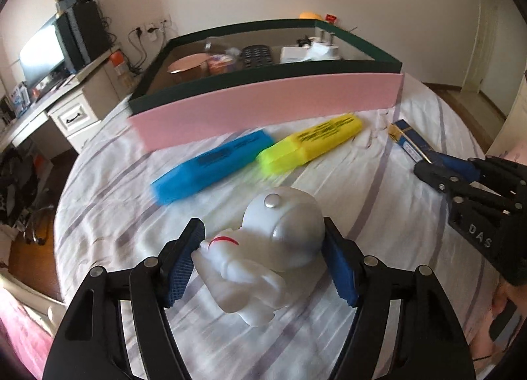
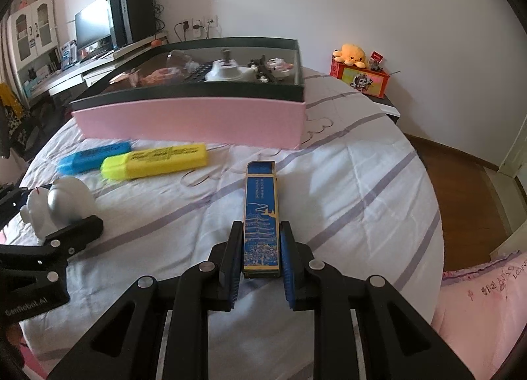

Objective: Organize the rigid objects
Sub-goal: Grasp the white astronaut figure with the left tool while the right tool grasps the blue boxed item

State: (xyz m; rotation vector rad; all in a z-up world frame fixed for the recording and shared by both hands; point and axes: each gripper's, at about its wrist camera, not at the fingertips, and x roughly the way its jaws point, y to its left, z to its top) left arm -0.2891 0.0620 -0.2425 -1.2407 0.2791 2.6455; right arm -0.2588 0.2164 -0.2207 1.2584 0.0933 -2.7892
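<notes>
Left wrist: left gripper point(image 1: 263, 258) jaws astride a white toy dog point(image 1: 263, 248) on the striped bedsheet point(image 1: 108, 215), both pads touching it. Pink-sided tray point(image 1: 263, 106) behind, desk w/ monitor point(image 1: 41, 57) at left.

Right wrist: right gripper point(image 2: 260, 264) pinching a blue box point(image 2: 262, 215) lying on the sheet; wood floor point(image 2: 461, 182) at right.
</notes>
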